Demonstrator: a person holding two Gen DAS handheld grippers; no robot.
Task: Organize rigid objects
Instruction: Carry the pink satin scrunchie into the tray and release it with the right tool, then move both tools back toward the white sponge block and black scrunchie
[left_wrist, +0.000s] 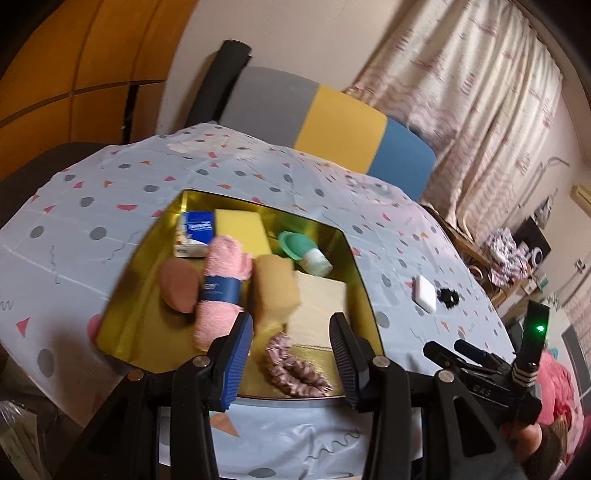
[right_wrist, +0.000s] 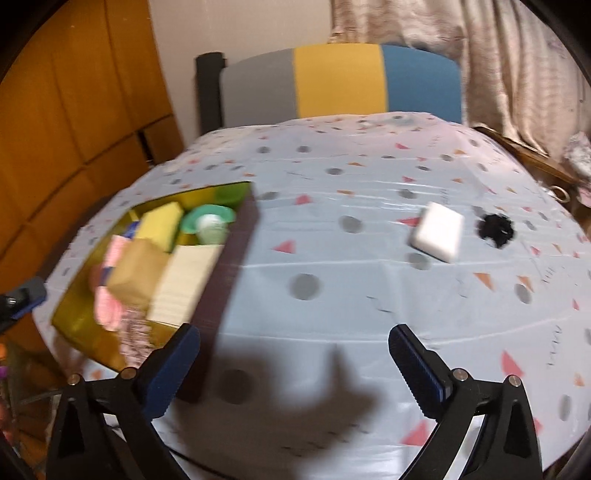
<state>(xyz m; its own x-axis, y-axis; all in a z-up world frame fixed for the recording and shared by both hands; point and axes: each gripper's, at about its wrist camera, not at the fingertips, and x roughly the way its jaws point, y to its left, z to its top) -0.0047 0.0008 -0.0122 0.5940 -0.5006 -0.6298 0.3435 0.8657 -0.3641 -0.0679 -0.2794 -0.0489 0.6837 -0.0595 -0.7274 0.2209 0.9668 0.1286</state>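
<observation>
A gold-lined box sits on the patterned tablecloth and holds a tissue pack, yellow sponge, pink towel roll, brown oval sponge, tan sponge, cream block, green bottle and a pink scrunchie. My left gripper is open and empty, hovering over the box's near edge above the scrunchie. My right gripper is open and empty above bare cloth, right of the box. A white block and a black scrunchie lie on the cloth ahead of it.
A grey, yellow and blue chair back stands behind the table. Curtains hang at the back right, an orange wardrobe at the left. The white block and black scrunchie also show right of the box in the left wrist view.
</observation>
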